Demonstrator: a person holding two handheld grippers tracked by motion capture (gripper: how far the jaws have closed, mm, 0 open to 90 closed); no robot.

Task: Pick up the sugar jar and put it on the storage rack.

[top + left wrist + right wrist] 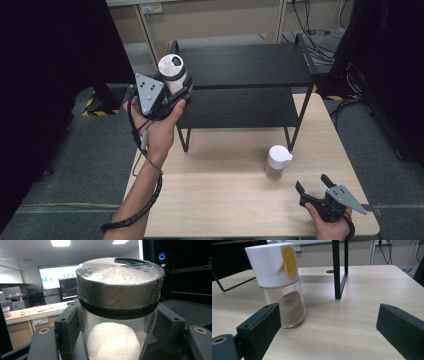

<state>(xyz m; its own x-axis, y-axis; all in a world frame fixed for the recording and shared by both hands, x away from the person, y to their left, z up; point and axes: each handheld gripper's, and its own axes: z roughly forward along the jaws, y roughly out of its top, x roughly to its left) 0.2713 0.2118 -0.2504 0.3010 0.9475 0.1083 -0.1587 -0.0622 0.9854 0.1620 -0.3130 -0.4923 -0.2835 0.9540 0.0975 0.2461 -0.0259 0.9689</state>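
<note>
Left gripper (pixel 172 92): clamping the jar (pixel 172 70), holding it tilted in the air beside the shelf (pixel 245 65).
Right gripper (pixel 316 190): jaws standing apart, resting low near the shaker (pixel 277 161).
Risk: smooth glass may be slipping; the shelf edge is sitting close.
Room: worktop (pixel 220 200) front is lying open.

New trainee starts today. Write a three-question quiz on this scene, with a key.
1. True or false: the left hand-held gripper is shut on a jar with a metal lid.
2. What stands on the table near the right hand-held gripper?
A. a cup
B. a shaker with a white cap
C. a bowl
3. Fill in: the right hand-held gripper's jaws are ____.

Key: 1 true; 2 B; 3 open.
</note>
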